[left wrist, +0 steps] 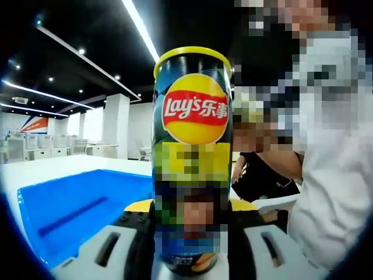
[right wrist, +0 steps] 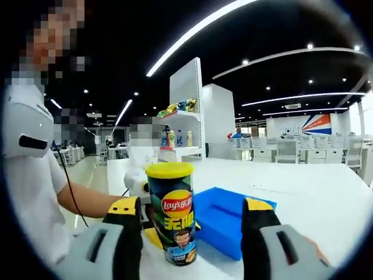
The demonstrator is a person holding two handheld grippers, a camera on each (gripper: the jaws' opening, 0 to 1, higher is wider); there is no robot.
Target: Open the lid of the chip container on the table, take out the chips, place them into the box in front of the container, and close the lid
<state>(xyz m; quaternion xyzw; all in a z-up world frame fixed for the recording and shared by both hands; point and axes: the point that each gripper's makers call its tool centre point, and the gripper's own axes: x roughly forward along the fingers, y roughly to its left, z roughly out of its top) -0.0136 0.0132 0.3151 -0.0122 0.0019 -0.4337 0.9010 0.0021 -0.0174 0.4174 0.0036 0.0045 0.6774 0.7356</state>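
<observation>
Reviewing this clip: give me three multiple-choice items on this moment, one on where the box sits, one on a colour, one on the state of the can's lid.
1. In the right gripper view, where is the blue box relative to the Lay's chip can?
A. On top of it
B. Beside it on the white table, to the can's right in the picture
C. Under the table

2. What colour is the can's lid?
A. Yellow
B. Red
C. White

3. What state is the lid in?
A. Lying inside the box
B. Held up by the right gripper
C. On the can

Key: 1 B, the blue box lies on the white table next to the Lay's chip can. 2 A, the lid is yellow. 3 C, it caps the can, which stands between the left gripper jaws; the right gripper is open.
</observation>
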